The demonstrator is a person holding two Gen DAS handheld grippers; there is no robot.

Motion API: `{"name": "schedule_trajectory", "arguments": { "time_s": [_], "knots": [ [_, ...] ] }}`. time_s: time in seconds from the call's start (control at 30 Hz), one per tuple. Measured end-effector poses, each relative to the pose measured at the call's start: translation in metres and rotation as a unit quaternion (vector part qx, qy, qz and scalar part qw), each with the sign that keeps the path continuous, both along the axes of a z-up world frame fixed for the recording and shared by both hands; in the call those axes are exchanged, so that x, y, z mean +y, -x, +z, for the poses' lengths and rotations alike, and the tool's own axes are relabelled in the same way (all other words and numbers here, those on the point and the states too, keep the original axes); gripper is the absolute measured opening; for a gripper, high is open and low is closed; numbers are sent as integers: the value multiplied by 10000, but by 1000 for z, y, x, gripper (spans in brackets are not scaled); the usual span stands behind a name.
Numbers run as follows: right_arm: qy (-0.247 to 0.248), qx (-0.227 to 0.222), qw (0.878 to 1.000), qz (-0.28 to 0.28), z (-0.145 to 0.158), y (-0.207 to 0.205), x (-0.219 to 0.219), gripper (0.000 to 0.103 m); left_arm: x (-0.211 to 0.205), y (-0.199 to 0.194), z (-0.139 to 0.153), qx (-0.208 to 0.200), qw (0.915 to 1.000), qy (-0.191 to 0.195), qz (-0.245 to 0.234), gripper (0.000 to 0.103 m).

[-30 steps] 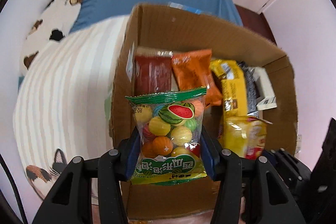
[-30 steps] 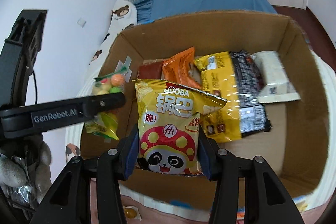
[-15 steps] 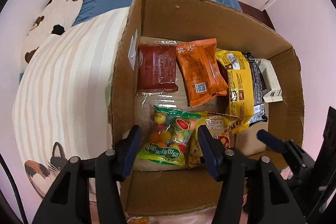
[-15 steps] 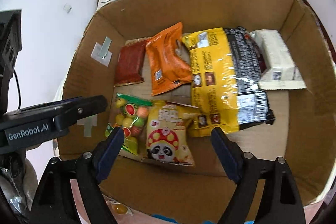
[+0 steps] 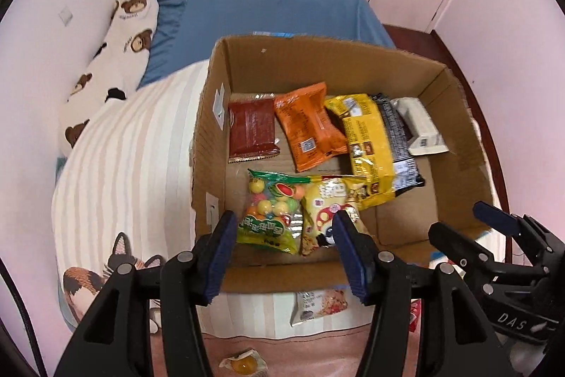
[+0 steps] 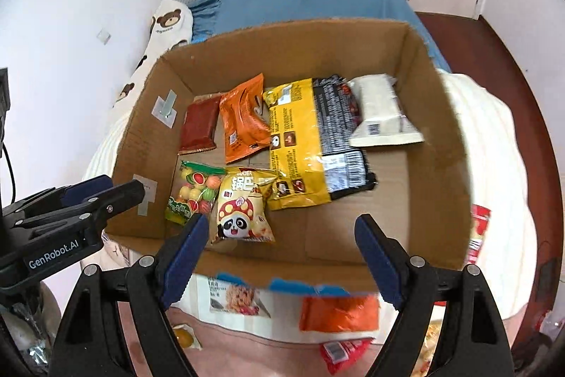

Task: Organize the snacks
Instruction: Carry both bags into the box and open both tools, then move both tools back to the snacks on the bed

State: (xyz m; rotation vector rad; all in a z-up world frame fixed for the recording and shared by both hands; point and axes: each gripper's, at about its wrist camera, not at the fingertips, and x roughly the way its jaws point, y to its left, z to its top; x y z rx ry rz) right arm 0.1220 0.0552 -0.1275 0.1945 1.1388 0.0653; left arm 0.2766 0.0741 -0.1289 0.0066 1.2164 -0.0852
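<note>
Now the cardboard box point(image 5: 455, 115) fills the middle of both frames on the striped bedding point(image 5: 120, 158). Lower centre, the right gripper point(image 6: 279, 248) tilts steeply down over its near wall, fingers wide apart and empty; the left gripper point(image 5: 282, 235) likewise, less spread. Candy bag point(image 5: 270, 211) and panda snack bag point(image 6: 240, 207) lie side by side inside, at the lower left.

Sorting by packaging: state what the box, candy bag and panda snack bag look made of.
Box: brown corrugated cardboard, matte, torn raw edges. Candy bag: clear glossy plastic film, the coloured balls show through. Panda snack bag: opaque printed film, glossy and crinkled; likely plastic or foil laminate.
</note>
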Motion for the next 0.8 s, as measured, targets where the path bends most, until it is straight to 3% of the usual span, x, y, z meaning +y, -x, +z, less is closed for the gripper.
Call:
{"name": "schedule_trajectory", "arguments": {
  "time_s": [0.43, 0.8],
  "knots": [
    [271, -717, 9970, -110, 69, 66, -11, 87, -21, 64, 58, -756, 9971, 99, -71, 53],
    [195, -942, 9953, -70, 96, 110, -8, 87, -28, 104, 83, -1047, 9941, 295, 11, 53]
  ]
}}
